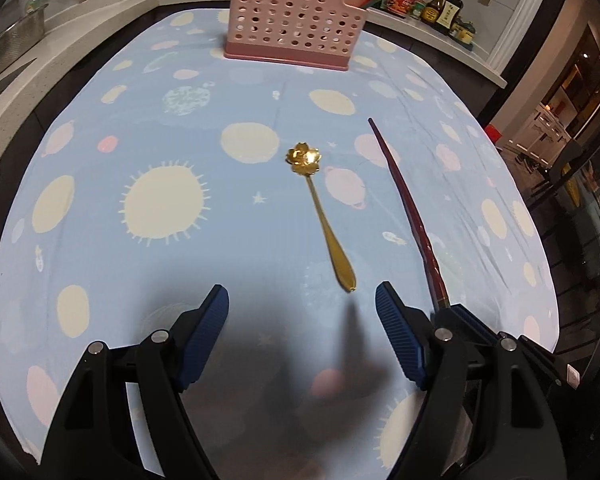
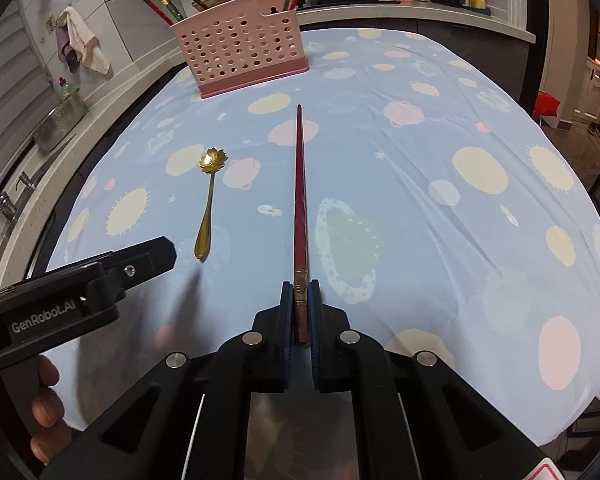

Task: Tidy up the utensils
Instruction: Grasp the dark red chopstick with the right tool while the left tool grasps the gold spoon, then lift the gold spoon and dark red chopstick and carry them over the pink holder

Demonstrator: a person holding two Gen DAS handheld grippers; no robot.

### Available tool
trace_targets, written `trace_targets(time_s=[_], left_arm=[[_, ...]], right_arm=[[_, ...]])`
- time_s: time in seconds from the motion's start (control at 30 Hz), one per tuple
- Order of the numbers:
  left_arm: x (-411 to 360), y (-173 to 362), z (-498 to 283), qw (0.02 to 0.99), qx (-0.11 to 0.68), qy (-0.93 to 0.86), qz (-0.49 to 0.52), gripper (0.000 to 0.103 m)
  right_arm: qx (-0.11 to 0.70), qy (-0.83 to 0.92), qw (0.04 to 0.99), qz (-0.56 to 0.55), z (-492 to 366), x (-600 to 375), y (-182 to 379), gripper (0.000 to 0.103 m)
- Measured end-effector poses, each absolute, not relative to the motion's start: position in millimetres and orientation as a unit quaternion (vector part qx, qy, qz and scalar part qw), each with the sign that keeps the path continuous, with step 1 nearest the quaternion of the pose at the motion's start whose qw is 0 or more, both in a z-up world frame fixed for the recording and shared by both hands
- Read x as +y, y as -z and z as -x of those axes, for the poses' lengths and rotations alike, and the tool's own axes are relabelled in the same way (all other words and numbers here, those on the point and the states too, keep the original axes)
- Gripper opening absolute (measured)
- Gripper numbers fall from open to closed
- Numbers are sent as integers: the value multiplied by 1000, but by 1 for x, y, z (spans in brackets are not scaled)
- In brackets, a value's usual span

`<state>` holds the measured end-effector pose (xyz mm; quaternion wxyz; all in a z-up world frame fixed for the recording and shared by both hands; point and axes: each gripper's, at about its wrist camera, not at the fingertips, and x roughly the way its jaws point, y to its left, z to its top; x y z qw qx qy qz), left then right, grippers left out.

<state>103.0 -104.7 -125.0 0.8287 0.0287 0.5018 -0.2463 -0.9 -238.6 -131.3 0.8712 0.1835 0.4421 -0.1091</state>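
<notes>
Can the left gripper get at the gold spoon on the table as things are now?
Probably yes. The left gripper has its jaws open, and the gold spoon lies just ahead with its handle end toward them. Only bare tablecloth lies between. The red chopstick, held by the right gripper, lies off to the side.

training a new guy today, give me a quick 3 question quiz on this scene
1. True or false: the right gripper is shut on the chopstick.
2. What lies on the cloth just ahead of the left gripper?
A. fork
B. spoon
C. knife
3. Fill in: the left gripper's fingers are ____.

Key: 1 true; 2 B; 3 open
</notes>
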Motion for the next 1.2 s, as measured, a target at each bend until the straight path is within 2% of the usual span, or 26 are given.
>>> trace_targets(time_s=[0.03,0.2,0.33,0.4,0.57,0.87,1.2], left_arm=[[-108,126,-104,828,501,249,-30,72],[-126,136,-108,823,504,258,-45,55],[-132,139,-108,829,495,255,-58,47],[-134,140,-107,832,488,254,-66,34],[-130,140,-108,830,489,260,-65,11],[-110,127,-103,830,489,263,-40,10],[-79,83,-101,850,459,257,-3,10]], right_arm=[[442,109,871,-186,2,-240,131,7],[440,107,871,-194,3,-243,132,7],[440,102,870,-198,0,-244,134,7],[441,100,869,-201,-1,-245,136,7],[440,97,869,-205,1,-246,137,7],[425,100,876,-206,7,-246,125,7],[371,105,900,-204,17,-252,75,7]])
